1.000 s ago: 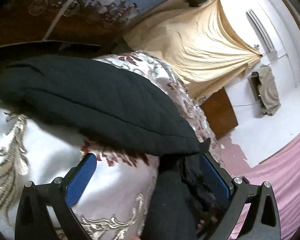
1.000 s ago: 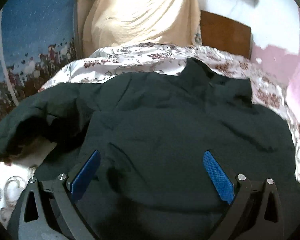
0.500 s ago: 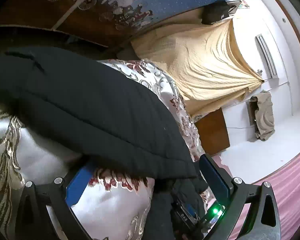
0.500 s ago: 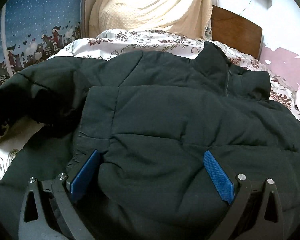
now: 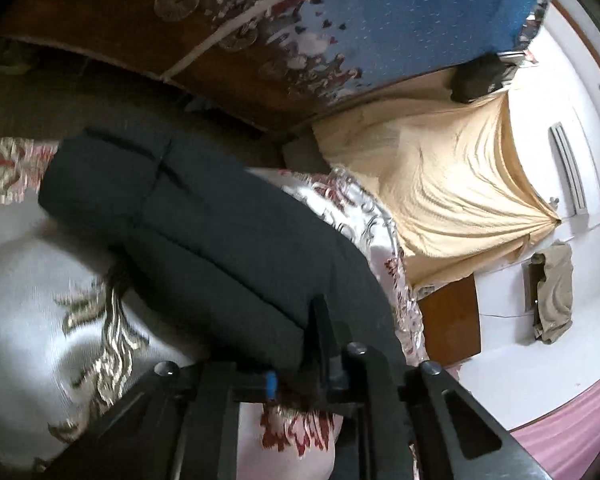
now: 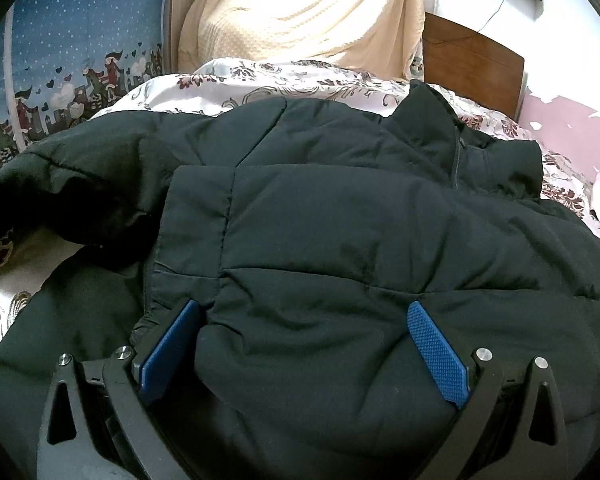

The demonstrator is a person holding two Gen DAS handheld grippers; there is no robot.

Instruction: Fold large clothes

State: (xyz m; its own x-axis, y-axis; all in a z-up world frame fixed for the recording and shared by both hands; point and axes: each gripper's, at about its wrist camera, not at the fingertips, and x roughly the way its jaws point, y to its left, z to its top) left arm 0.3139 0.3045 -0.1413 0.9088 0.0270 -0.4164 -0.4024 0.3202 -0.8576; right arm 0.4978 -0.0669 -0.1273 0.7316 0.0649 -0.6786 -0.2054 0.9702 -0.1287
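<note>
The black jacket point(image 6: 340, 240) lies spread on the bed point(image 6: 260, 80), collar at 1 o'clock; puffy, soft, bulky, likely springy, best gripped at seams or hems. Left claw point(image 5: 296, 376) is clamped on its sleeve point(image 5: 204, 232); right claw point(image 6: 304, 352) stands apart over the folded panel

**Jacket Fills the Bed's Middle; Room Left Along the Edges**

The black puffer jacket point(image 6: 340, 240) covers most of the floral bedspread point(image 6: 284, 80), its raised collar point(image 6: 432, 128) standing as a ridge near the wooden headboard point(image 6: 472, 64). Bare bedspread lies open beyond the collar and beside the sleeve point(image 6: 60, 184) at the left. The right gripper point(image 6: 304, 344), jaws wide, is bedded in padding. The left gripper point(image 5: 296, 384) has fabric crowding between its closed-in fingers; bare bedspread point(image 5: 32, 312) lies open left of it.
</note>
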